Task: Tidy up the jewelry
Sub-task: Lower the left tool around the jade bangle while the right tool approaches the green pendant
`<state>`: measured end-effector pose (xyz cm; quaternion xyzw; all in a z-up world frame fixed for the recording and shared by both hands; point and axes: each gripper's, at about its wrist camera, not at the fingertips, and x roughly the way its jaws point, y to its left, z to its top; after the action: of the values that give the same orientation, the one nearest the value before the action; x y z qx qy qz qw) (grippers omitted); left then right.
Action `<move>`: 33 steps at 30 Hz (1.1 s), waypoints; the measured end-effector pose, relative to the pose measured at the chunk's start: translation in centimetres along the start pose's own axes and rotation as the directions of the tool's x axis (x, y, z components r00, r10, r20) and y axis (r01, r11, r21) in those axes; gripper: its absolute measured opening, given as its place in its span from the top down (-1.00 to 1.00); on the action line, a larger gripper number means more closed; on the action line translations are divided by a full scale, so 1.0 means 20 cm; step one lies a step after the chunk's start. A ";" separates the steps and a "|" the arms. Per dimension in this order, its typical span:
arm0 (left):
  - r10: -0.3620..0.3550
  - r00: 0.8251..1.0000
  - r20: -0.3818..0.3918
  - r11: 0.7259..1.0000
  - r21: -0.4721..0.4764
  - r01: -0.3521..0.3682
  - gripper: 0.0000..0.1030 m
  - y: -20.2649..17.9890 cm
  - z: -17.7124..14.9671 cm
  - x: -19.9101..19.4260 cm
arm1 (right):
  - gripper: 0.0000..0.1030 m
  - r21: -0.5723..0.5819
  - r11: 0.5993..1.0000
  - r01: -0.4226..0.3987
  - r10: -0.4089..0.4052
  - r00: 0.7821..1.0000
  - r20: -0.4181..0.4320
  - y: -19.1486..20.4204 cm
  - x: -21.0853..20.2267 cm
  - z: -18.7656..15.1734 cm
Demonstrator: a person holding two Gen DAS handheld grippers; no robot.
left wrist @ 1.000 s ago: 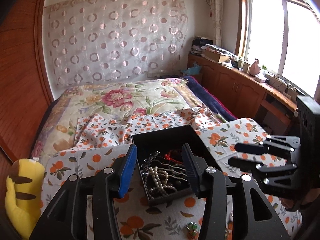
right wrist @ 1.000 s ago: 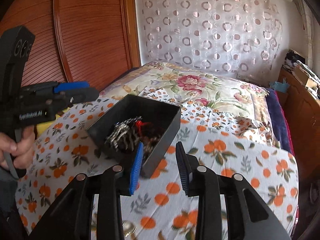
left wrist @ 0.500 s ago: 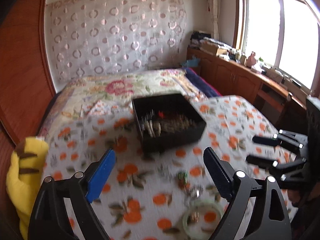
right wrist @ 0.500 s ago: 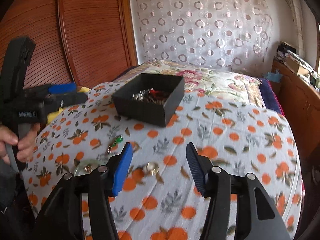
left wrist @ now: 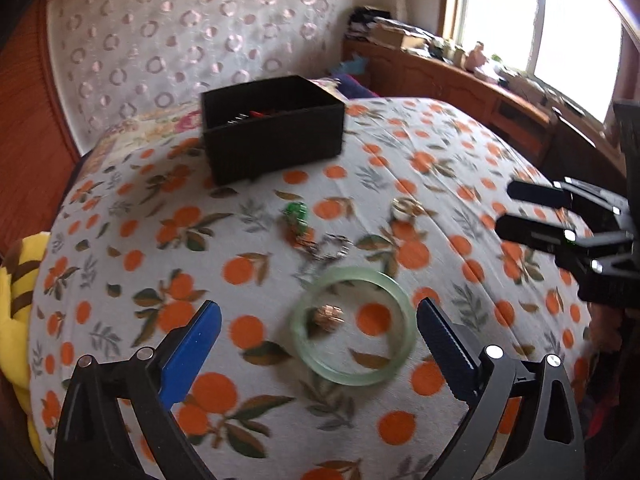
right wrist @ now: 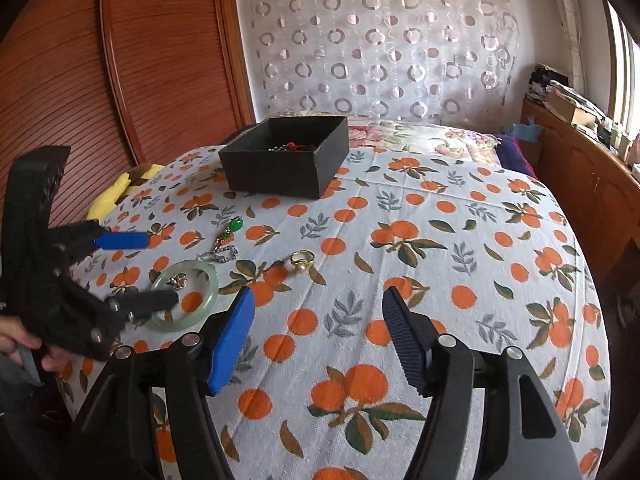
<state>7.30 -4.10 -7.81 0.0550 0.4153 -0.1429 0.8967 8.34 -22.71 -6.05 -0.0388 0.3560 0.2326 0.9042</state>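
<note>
Green bangle (left wrist: 354, 326), pendant (right wrist: 233, 227), ring (right wrist: 302, 260) wait outside box (right wrist: 286, 156) — my fingers (left wrist: 318, 346) just opened wide, right fingers (right wrist: 318, 338) too, empty.

- Left wrist view: low, close over orange-print cloth (left wrist: 400, 152), facing black box (left wrist: 276, 140) at 12 o'clock.
- Right wrist view: same cloth (right wrist: 440, 240), box (right wrist: 280, 168) at 11 o'clock; both share pale green bangle (right wrist: 186, 296).

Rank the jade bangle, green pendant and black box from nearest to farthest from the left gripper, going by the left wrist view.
From the left gripper:
1. Jade bangle: lying on the cloth right between the open fingers.
2. Green pendant: farther up the cloth, slightly left of centre.
3. Black box: farthest, at the back of the orange-print cloth.
</note>
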 end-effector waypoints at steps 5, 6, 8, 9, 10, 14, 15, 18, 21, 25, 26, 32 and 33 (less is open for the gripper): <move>0.008 0.999 -0.032 1.000 0.025 -0.008 -0.84 -0.05 0.00 0.04 | -0.33 0.000 1.000 0.015 -0.015 1.000 -0.002 -0.03 -0.01 0.00; 0.011 0.999 -0.039 1.000 0.025 -0.010 -0.84 -0.05 -0.01 0.05 | -0.33 0.000 1.000 0.015 -0.015 1.000 -0.003 -0.03 -0.01 0.00; 0.003 0.999 -0.054 1.000 0.022 -0.002 -0.84 -0.05 -0.01 0.07 | -0.33 -0.001 1.000 0.010 -0.010 1.000 -0.002 -0.04 -0.01 0.00; 0.002 0.998 -0.061 1.000 0.021 -0.001 -0.84 -0.05 -0.01 0.08 | -0.33 -0.005 1.000 0.009 -0.009 1.000 -0.003 -0.04 -0.01 0.01; 0.006 0.998 -0.065 1.000 0.025 -0.004 -0.84 -0.05 -0.01 0.09 | -0.33 -0.010 1.000 0.009 -0.009 1.000 -0.004 -0.03 0.00 0.01; -0.002 0.999 -0.053 0.999 0.032 0.004 -0.64 -0.06 -0.02 0.08 | -0.33 -0.033 0.999 0.007 -0.008 1.000 -0.013 -0.02 0.02 0.02; -0.001 0.999 -0.040 0.999 0.043 0.003 -0.51 -0.06 -0.02 0.07 | -0.33 -0.040 0.999 0.007 -0.007 1.000 -0.016 -0.01 0.03 0.03; -0.009 0.999 -0.038 0.999 0.052 0.011 -0.34 -0.06 -0.02 0.06 | -0.33 -0.053 0.999 -0.004 0.003 1.000 -0.027 0.01 0.06 0.05; -0.017 1.000 -0.024 0.999 0.032 0.018 -0.34 -0.02 -0.03 0.03 | -0.33 -0.068 0.998 -0.018 0.015 0.999 -0.044 0.03 0.10 0.08; -0.019 1.000 0.017 1.000 -0.015 0.019 -0.34 0.05 -0.03 -0.03 | -0.28 -0.090 0.995 -0.045 0.039 0.997 -0.069 0.09 0.18 0.14; -0.015 1.000 0.026 1.000 -0.022 0.015 -0.34 0.06 -0.03 -0.05 | -0.14 -0.097 0.994 -0.053 0.046 0.996 -0.074 0.10 0.19 0.15; 0.017 0.997 0.070 0.998 -0.061 -0.013 -0.34 0.15 -0.02 -0.12 | 0.38 -0.140 0.978 -0.154 0.136 0.982 -0.128 0.25 0.33 0.23; 0.024 0.997 0.076 0.998 -0.065 -0.019 -0.34 0.17 -0.02 -0.13 | 0.38 -0.146 0.976 -0.163 0.143 0.980 -0.136 0.27 0.35 0.24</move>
<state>6.42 -0.25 -6.12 0.0253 0.3845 -0.1220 0.9147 13.36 -14.05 -6.57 -0.0962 0.3943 0.3258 0.8539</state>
